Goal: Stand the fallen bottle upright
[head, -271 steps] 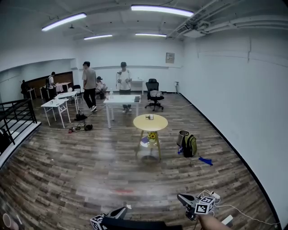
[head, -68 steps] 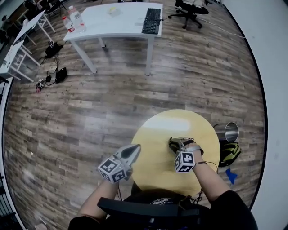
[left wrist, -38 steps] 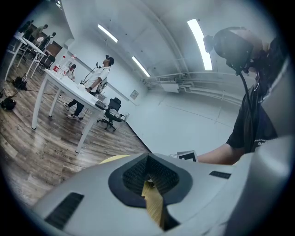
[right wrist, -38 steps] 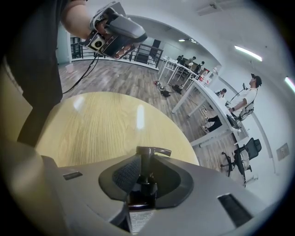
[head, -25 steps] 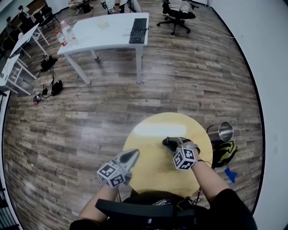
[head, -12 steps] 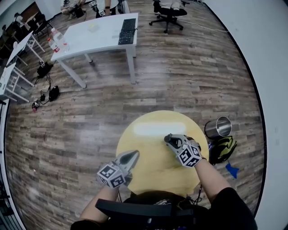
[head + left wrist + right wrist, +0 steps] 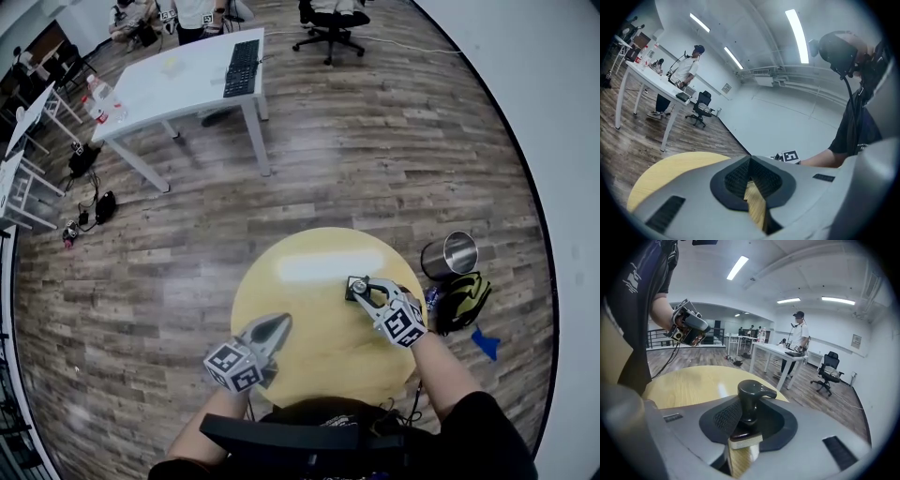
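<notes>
A small bottle with a dark pump head (image 7: 750, 399) stands upright between the jaws of my right gripper (image 7: 745, 427), its pale body low in the gap. The pads still touch its neck while the jaws are opening. From the head view the bottle (image 7: 357, 285) is on the right half of the round yellow table (image 7: 300, 272), with the right gripper (image 7: 366, 292) around it. My left gripper (image 7: 275, 325) is shut and empty over the table's near left part. In the left gripper view its jaws (image 7: 750, 180) meet with only tabletop (image 7: 670, 168) behind them.
A steel bin (image 7: 448, 253), a green backpack (image 7: 464, 302) and a blue scrap (image 7: 486, 344) lie on the floor right of the table. A white desk (image 7: 178, 80) with a keyboard (image 7: 242, 54) stands farther off. People are near an office chair (image 7: 328, 14).
The right gripper has rolled and shifted toward the table's right side with the bottle in it, which now stands upright. The left gripper keeps its shut pose.
</notes>
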A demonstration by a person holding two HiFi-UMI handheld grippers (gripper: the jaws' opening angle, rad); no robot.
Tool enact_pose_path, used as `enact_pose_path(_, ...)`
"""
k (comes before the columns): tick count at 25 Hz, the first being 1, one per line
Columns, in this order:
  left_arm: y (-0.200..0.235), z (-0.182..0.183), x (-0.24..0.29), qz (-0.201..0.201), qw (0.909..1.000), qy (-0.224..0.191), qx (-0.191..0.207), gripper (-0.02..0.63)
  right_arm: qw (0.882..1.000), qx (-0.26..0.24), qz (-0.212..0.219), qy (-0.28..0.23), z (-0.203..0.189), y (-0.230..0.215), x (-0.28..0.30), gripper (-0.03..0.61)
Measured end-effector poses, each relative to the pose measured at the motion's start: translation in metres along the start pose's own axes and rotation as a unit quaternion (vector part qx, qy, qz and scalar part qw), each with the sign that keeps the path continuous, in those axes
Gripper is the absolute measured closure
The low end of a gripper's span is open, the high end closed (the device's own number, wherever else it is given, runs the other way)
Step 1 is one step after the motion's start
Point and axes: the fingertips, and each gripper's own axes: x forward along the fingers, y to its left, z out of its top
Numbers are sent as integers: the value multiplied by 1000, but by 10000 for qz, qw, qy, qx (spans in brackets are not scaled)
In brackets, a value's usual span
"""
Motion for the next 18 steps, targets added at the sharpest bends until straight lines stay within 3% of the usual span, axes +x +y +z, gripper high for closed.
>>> enact_pose_path(3, -6, 0, 7, -36, 10000, 66, -2, 583, 9995, 253, -149, 139, -15, -11, -13, 468)
enact_pose_path(9, -29, 10, 17, -51, 10000, 58, 49, 583, 9984, 161, -82, 543, -22, -14, -23, 466)
enact_pose_path(15, -56, 24, 3, -48, 9998, -59, 199, 583, 9927, 768, -300, 881, -28, -12, -40, 450)
enact_pose_path(18, -63, 26, -6, -16, 9997, -89, 231, 583, 9909, 828, -434, 972, -28, -14, -43, 418)
